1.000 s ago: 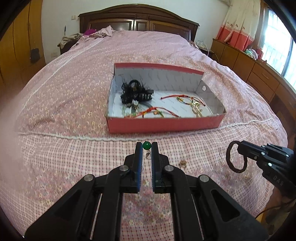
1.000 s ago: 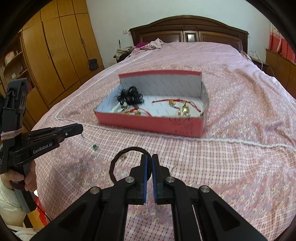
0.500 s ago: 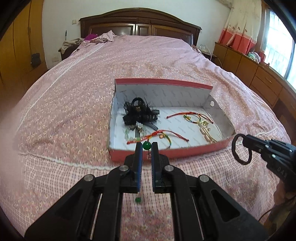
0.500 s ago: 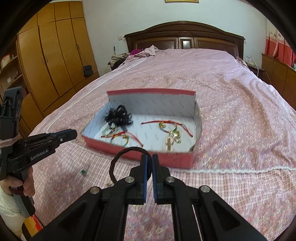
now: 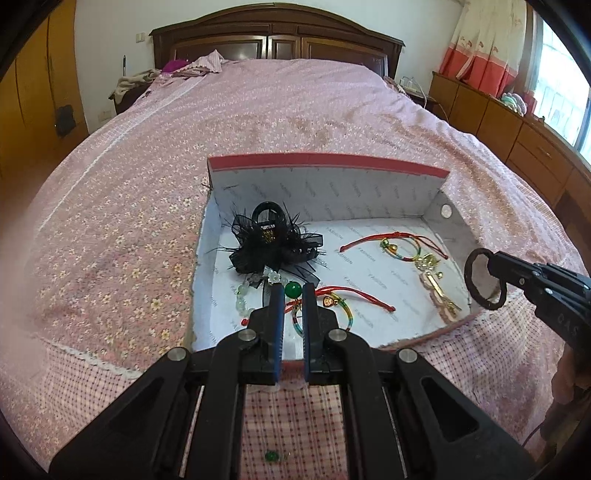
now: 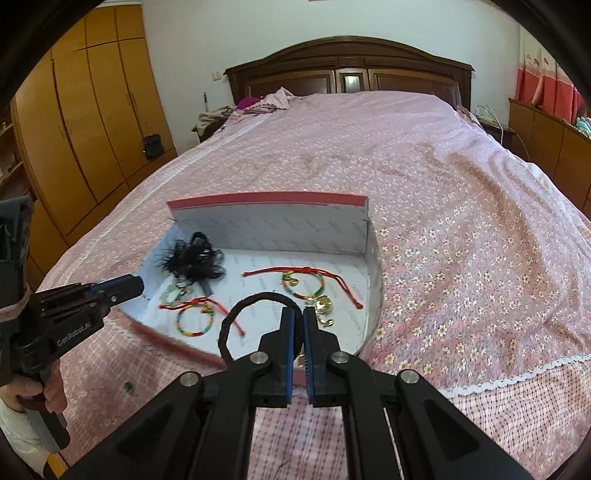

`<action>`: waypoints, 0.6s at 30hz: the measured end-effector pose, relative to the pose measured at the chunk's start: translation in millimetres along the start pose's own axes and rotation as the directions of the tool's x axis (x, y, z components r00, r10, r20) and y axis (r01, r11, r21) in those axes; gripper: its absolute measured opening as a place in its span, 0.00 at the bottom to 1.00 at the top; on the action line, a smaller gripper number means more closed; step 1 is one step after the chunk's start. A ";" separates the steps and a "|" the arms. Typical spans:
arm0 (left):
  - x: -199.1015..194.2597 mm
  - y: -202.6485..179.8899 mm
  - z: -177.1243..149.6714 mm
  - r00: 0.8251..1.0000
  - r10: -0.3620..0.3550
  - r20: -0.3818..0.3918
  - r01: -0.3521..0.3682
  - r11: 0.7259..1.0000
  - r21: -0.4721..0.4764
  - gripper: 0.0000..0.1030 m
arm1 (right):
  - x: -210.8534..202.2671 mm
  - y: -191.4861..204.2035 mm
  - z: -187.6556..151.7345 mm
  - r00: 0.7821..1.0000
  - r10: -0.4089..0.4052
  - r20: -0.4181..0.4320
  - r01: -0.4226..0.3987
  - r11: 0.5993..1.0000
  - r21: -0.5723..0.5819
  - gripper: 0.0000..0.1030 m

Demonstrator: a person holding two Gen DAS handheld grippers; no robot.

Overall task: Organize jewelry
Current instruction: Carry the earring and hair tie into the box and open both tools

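A red cardboard box [image 5: 332,162] with a white inside lies on the pink bed. It holds a black feathered hair clip [image 5: 271,243], red string bracelets [image 5: 395,240], a pale bead bracelet [image 5: 242,295] and a gold piece [image 5: 439,291]. My left gripper [image 5: 293,291] is shut on a green bead earring [image 5: 293,289], held over the box's near left part. My right gripper [image 6: 298,317] is shut on a dark brown hair tie [image 6: 236,321], held over the box's [image 6: 266,201] near edge; the hair tie also shows in the left wrist view [image 5: 482,282].
A second small green bead [image 5: 270,456] lies on the checked bedcover before the box; it also shows in the right wrist view [image 6: 129,386]. A wooden headboard [image 5: 273,33] stands far back, wardrobes [image 6: 85,122] left, low cabinets [image 5: 517,125] right.
Both grippers have moved forward from the bedcover to over the box, each still holding its item. The box now fills more of both views.
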State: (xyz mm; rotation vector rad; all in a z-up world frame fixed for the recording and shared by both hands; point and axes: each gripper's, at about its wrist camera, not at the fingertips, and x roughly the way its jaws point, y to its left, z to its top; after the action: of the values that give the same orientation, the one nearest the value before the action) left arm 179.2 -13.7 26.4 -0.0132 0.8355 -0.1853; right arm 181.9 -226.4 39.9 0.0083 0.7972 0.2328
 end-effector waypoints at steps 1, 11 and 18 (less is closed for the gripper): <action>3.2 0.3 -0.1 1.000 0.001 -0.006 -0.001 1.000 -0.001 0.00 | 3.9 -2.1 0.2 1.000 -0.007 -0.005 0.007 1.000 0.002 0.06; 23.4 3.6 -2.2 0.999 0.002 -0.048 -0.003 1.000 -0.006 0.00 | 31.1 -13.9 -3.2 0.998 -0.046 -0.049 0.046 0.999 0.004 0.06; 25.4 0.9 -4.4 0.999 -0.001 -0.054 0.002 1.000 0.007 0.01 | 36.7 -10.8 -7.0 0.997 -0.044 -0.062 0.044 0.999 -0.001 0.07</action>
State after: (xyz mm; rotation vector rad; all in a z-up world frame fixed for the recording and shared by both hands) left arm 192.8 -16.8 4.7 -0.0021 0.8886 -0.1908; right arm 203.9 -229.8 8.0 -0.0165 0.8582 0.1916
